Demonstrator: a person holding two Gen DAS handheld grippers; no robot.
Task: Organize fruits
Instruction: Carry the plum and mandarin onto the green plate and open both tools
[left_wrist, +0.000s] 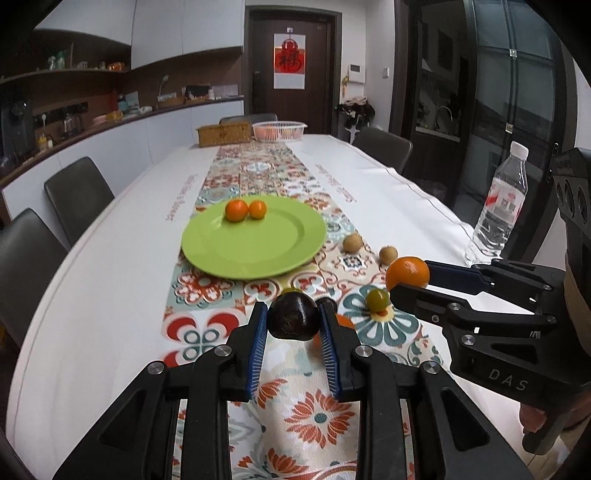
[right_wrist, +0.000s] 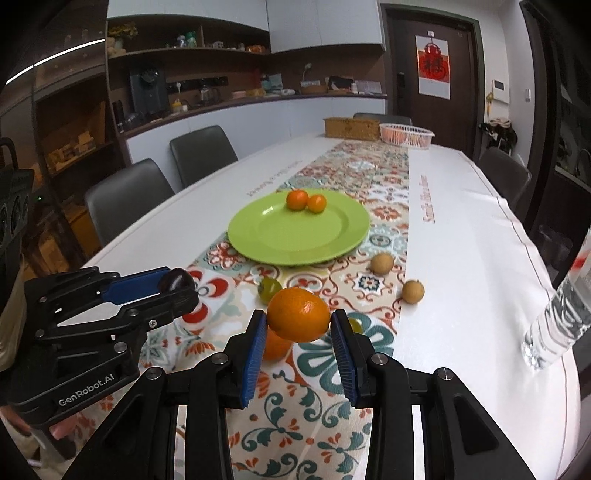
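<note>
The left gripper (left_wrist: 293, 321) pinches a dark fruit (left_wrist: 293, 316), the right gripper (right_wrist: 298, 325) pinches an orange (right_wrist: 298, 314), and the green plate (right_wrist: 258, 236) lies ahead of both jaws, roughly equally near.

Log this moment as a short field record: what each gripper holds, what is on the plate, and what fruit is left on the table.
left gripper: jaws shut on dark round fruit
right gripper: jaws shut on large orange
green plate: two small oranges at far rim
loose on table runner: two brown longans, green fruit, another orange
water bottle: upright, right side
</note>
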